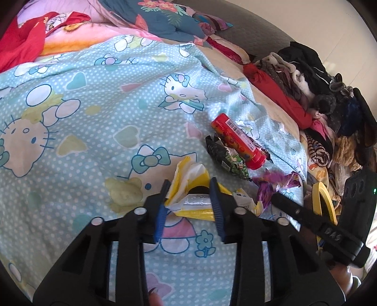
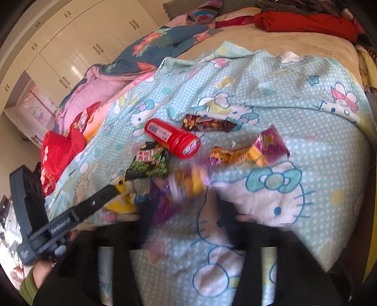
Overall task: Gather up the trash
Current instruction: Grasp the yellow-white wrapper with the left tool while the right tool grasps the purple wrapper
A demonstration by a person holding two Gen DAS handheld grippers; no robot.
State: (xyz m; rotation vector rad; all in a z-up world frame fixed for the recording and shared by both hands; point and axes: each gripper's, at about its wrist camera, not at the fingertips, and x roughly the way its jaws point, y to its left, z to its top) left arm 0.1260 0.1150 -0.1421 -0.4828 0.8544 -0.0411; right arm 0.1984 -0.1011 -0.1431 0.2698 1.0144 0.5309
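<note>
Trash lies on a Hello Kitty quilt. My left gripper is shut on a crumpled yellow and white wrapper, with its blue pads pressing both sides. Beyond it lie a red tube and a green-black packet. In the right wrist view my right gripper is blurred and looks shut on a purple wrapper. Farther off are the red tube, the green-black packet, a brown snack wrapper and an orange-magenta wrapper. The two grippers are side by side.
A heap of folded clothes lines the right side of the bed, with a yellow tape roll beside it. Bunched floral and pink bedding and a red garment lie at the far side. White wardrobe doors stand beyond.
</note>
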